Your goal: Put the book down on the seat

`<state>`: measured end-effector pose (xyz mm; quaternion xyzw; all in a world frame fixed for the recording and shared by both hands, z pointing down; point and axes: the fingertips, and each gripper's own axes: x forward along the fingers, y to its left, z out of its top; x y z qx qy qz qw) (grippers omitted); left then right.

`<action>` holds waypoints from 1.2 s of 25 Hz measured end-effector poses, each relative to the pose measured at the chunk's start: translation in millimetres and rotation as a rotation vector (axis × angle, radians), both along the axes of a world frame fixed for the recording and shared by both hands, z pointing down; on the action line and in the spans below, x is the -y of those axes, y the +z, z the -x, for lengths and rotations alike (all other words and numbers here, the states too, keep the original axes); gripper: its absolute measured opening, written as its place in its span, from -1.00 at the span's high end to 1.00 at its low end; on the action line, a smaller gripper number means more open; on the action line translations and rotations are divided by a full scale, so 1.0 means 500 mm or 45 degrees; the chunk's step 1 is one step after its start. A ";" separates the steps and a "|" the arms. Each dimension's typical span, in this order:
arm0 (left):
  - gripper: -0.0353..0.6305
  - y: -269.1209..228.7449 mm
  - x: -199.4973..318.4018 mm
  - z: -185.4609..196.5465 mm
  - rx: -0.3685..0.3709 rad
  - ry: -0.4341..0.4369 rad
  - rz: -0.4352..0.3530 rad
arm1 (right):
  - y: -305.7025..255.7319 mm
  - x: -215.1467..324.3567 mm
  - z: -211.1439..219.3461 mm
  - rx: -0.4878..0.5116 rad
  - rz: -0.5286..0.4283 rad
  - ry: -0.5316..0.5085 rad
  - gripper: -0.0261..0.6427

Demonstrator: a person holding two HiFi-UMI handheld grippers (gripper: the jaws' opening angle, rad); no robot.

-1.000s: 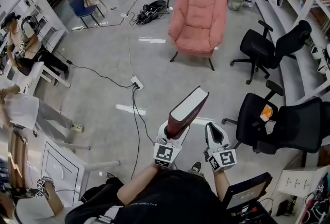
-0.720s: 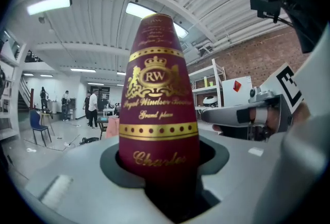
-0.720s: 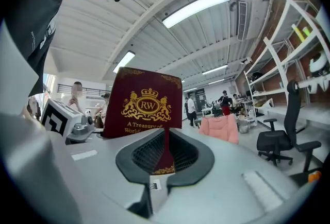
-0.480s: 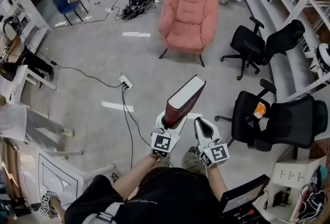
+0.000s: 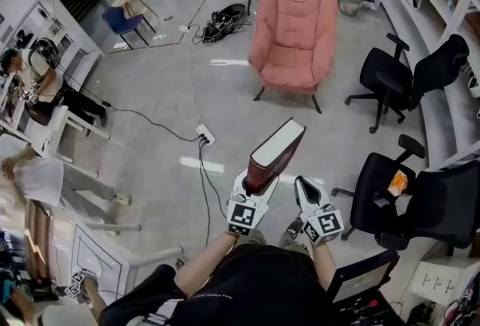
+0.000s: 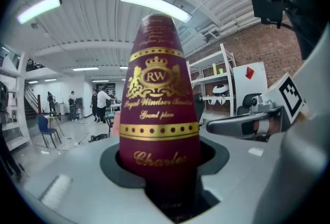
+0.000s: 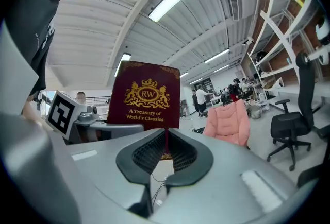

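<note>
A thick maroon book (image 5: 274, 154) with gold lettering stands tilted upward from my left gripper (image 5: 253, 183), which is shut on its lower end. In the left gripper view its spine (image 6: 160, 109) fills the middle, and the jaws of the left gripper (image 6: 161, 169) grip it on both sides. My right gripper (image 5: 304, 185) hangs just right of the book, shut and empty. In the right gripper view the right gripper (image 7: 165, 141) has its pads together, with the book's cover (image 7: 147, 97) beyond them. The pink armchair (image 5: 295, 38) stands ahead across the floor, its seat (image 5: 289, 76) bare, and shows small as the armchair (image 7: 228, 122).
Two black office chairs (image 5: 405, 71) (image 5: 420, 193) stand to the right, the nearer one bearing an orange thing (image 5: 397, 182). A cable with a power strip (image 5: 204, 135) runs over the floor ahead left. White tables (image 5: 90, 257) and seated people (image 5: 37, 81) line the left side.
The whole view has shifted as the person moves across the floor, and the armchair now looks slightly nearer. The book stays in the left gripper, with both grippers held out in front as before.
</note>
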<state>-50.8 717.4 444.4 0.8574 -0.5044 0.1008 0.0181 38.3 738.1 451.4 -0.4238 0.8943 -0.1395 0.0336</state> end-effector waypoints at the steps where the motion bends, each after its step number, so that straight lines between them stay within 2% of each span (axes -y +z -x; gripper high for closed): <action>1: 0.18 -0.004 0.011 -0.006 0.000 -0.019 0.000 | 0.001 0.019 -0.015 0.002 0.000 -0.008 0.85; 4: 0.18 -0.002 0.038 -0.020 0.007 -0.053 0.009 | 0.000 0.066 -0.043 -0.004 -0.004 -0.031 0.85; 9: 0.19 0.036 0.116 -0.008 0.005 -0.082 0.062 | 0.030 0.135 -0.041 -0.014 0.042 -0.052 0.85; 14: 0.19 0.065 0.232 0.036 -0.008 -0.055 0.078 | 0.056 0.231 0.009 -0.070 0.080 -0.054 0.85; 21: 0.19 0.053 0.408 0.121 -0.066 0.021 0.078 | -0.006 0.395 0.115 -0.109 0.009 -0.014 0.85; 27: 0.19 0.061 0.543 0.109 -0.062 0.028 0.101 | 0.009 0.504 0.108 -0.106 0.040 -0.006 0.85; 30: 0.19 0.074 0.617 0.083 -0.022 0.030 0.113 | 0.024 0.580 0.084 -0.084 0.045 -0.011 0.85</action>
